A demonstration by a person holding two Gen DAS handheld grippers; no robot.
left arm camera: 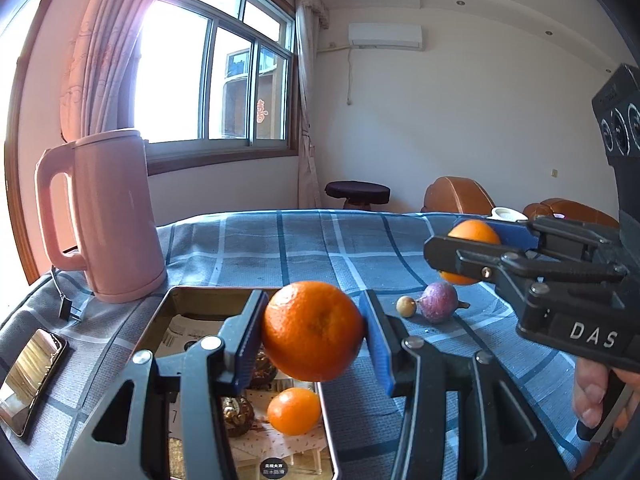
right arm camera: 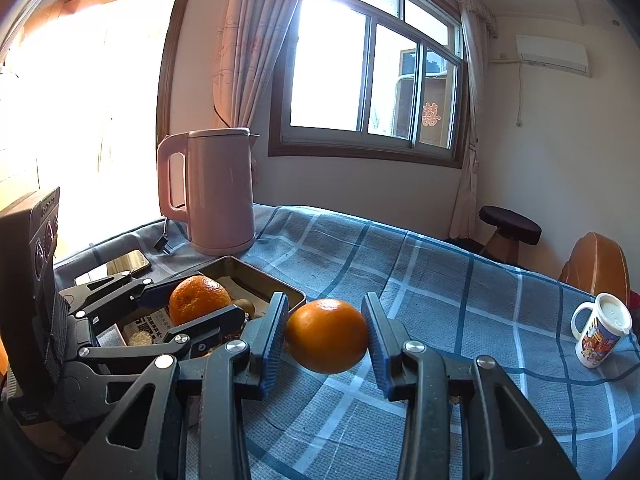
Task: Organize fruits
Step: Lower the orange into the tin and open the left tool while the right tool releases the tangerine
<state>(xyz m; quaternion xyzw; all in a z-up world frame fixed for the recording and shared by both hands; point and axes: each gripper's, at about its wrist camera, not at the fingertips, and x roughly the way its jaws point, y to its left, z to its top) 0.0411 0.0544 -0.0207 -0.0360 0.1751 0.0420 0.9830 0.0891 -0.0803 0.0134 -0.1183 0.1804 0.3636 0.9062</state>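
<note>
2 oranges in the air, 1 per gripper.
Left gripper (left arm camera: 314,334) clamps its orange (left arm camera: 313,330) over the metal tray (left arm camera: 160,312); right gripper (right arm camera: 326,336) grips another orange (right arm camera: 327,335), tray drop next.

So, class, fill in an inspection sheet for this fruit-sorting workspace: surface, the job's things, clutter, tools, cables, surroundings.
Surface: blue checked cloth over the table.
Job's things: metal tray holding one orange and brown items; a purple fruit and a small tan fruit lie on the cloth beside it.
Clutter: pink kettle, phone, lidded mug.
Tools: left tool grips an orange above the tray; right tool grips another orange above the cloth.
Cables: kettle's cord and plug loose on the cloth.
Surroundings: window, curtains, air conditioner, stool, brown seats.
</note>
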